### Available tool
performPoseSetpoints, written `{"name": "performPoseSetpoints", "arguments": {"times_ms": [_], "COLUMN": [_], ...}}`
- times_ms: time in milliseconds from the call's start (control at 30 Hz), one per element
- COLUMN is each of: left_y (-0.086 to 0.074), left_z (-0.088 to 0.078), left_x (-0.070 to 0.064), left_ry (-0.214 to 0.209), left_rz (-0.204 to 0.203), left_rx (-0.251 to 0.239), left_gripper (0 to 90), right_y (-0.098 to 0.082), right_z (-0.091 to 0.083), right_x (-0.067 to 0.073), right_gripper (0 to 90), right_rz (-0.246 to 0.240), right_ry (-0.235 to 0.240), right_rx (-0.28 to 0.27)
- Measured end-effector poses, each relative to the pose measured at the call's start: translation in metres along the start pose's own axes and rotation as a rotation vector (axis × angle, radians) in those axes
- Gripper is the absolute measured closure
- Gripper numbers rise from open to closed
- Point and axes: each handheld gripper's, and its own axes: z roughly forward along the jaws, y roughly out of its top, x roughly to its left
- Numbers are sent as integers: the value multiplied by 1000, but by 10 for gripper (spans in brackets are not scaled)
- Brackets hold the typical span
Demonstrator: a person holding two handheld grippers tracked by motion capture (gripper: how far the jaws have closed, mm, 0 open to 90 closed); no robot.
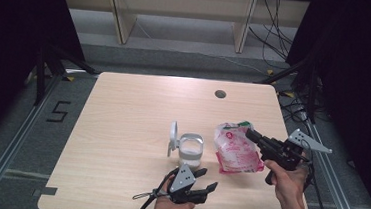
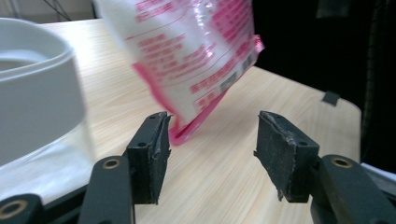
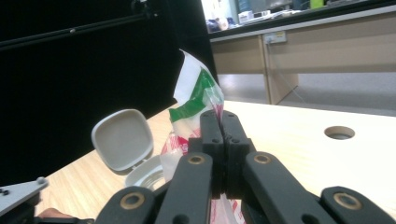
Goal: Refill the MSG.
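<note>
The bag (image 1: 237, 148) hangs just right of the open jar (image 1: 190, 150), pinched at its top by the right gripper (image 1: 249, 134). The left gripper (image 1: 206, 180), jaws spread and empty, waits nearer. Pouring appears not yet begun.

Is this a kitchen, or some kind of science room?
More likely a lab or recording room than a kitchen. Black curtains flank a plain wooden table, loose cables trail on the floor, and metal rails run alongside.
</note>
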Motion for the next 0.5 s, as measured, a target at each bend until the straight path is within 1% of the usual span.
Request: {"name": "performPoseSetpoints", "arguments": {"times_ms": [33, 67, 100, 133, 167, 200, 233, 267, 300, 333, 367, 400, 433, 467, 500], "left_y": [-1, -3, -4, -3, -4, -4, -4, -4, -5, -4, -5, -4, -5, -5, -5], "left_z": [-1, -5, -6, -8, -10, -12, -13, -15, -15, -17, -18, -19, -22, -22, -24], "left_x": [1, 2, 4, 5, 8, 9, 9, 9, 10, 11, 11, 15, 14, 16, 17], "left_ry": [0, 14, 14, 21, 14, 27, 27, 36, 34, 39, 46, 35, 59, 54, 58], "left_rz": [-1, -21, -30, -15, -17, -16, -27, -28, -37, -34, -45, -7, -43, -19, -27], "left_rx": [-5, 2, -6, 0, -10, -2, -15, -7, -21, -16, -20, -19, -16, -22, -22], "left_gripper": [435, 434, 436, 436, 436, 436, 436, 435, 435, 434, 431, 427, 428, 429, 428], "right_y": [0, 0, -1, -1, 0, -1, -2, -2, -2, -1, -2, -2, -4, -4, -5], "right_z": [-1, -1, -2, -3, -4, -5, -5, -5, -6, -7, -8, -8, -8, -8, -8], "right_x": [-1, -1, -3, -3, -4, -7, -6, -7, -7, -8, -10, -12, -12, -15, -15], "right_gripper": [900, 900, 900, 900, 900, 900, 900, 900, 900, 900, 900, 900, 900, 900, 900], "right_rz": [3, 8, -1, 1, -2, -34, -11, -15, -3, -7, -16, -26, -19, -46, -37], "right_ry": [-5, -9, -5, -18, -35, -45, -51, -49, -63, -84, -90, -100, -95, -102, -101], "right_rx": [5, 6, -15, -6, 17, 9, 4, -4, 4, 28, 32, 28, 20, 25, 32]}}
